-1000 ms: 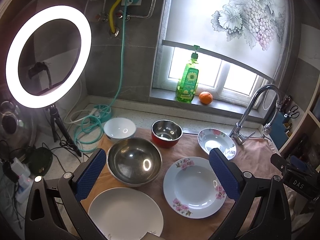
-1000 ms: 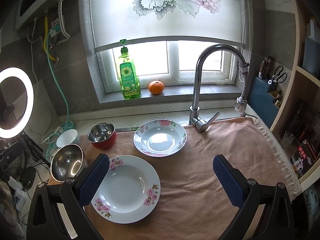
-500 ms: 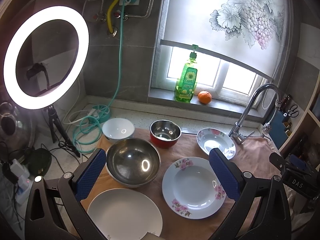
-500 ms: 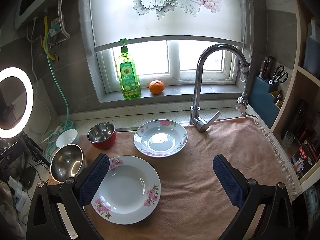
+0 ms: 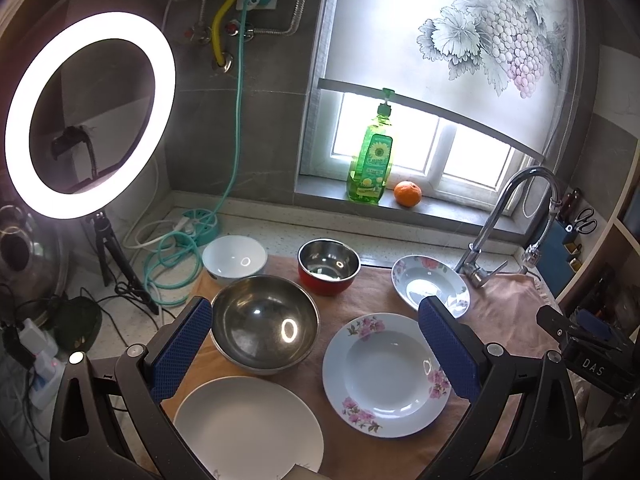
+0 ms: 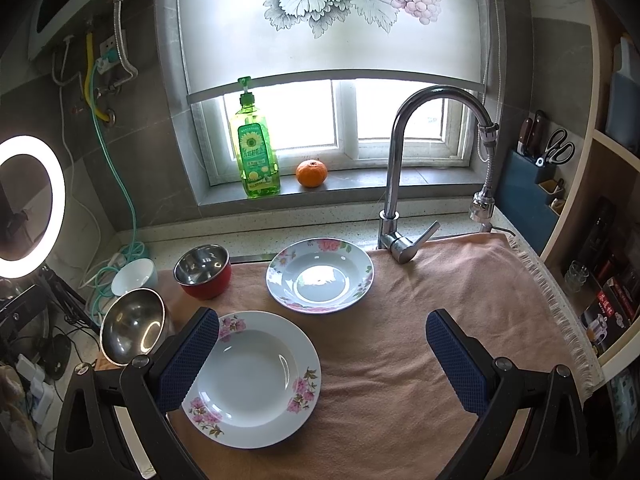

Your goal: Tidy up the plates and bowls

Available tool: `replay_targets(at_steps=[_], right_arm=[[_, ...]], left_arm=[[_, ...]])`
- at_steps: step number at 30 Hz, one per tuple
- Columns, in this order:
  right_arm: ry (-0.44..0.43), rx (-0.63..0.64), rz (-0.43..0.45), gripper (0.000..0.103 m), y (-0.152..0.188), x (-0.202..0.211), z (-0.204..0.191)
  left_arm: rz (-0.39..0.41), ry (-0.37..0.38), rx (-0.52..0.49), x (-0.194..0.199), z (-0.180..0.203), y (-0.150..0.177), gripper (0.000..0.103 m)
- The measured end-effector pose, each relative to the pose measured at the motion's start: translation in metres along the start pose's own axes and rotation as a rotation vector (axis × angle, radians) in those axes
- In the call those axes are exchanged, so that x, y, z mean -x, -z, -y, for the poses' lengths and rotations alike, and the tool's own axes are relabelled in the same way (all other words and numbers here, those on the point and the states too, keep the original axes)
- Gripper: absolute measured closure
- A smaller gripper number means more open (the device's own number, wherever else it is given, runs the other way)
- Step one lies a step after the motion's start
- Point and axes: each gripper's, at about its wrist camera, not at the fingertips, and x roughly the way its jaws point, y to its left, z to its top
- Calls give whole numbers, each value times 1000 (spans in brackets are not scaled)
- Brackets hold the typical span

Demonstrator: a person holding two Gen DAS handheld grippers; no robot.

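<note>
Both grippers are spread wide and holding nothing, just hanging over a peach cloth (image 6: 400,360) on the counter. The left gripper (image 5: 316,346) sits above the big steel bowl (image 5: 265,323), with a plain white plate (image 5: 248,426) nearest the camera and a flowered plate (image 5: 386,374) to the right of it. Farther back there's a white bowl (image 5: 234,258) on the left, a red bowl (image 5: 329,266) with a steel inside in the middle, and a second flowered plate (image 5: 430,285) by the tap (image 5: 500,224). The right gripper (image 6: 322,358) hovers over bare cloth, with its left finger in front of the near flowered plate's edge. Soap bottle (image 6: 254,148) and an orange (image 6: 311,173) are on the windowsill.
</note>
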Motion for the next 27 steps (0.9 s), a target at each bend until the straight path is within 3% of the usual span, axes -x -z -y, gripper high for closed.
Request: replay_targets(at_steps=[27], right_arm=[[-1,-13,-35,1,4,-14,5]], left_arm=[[-34,-2,5,-10,-2,2,1]])
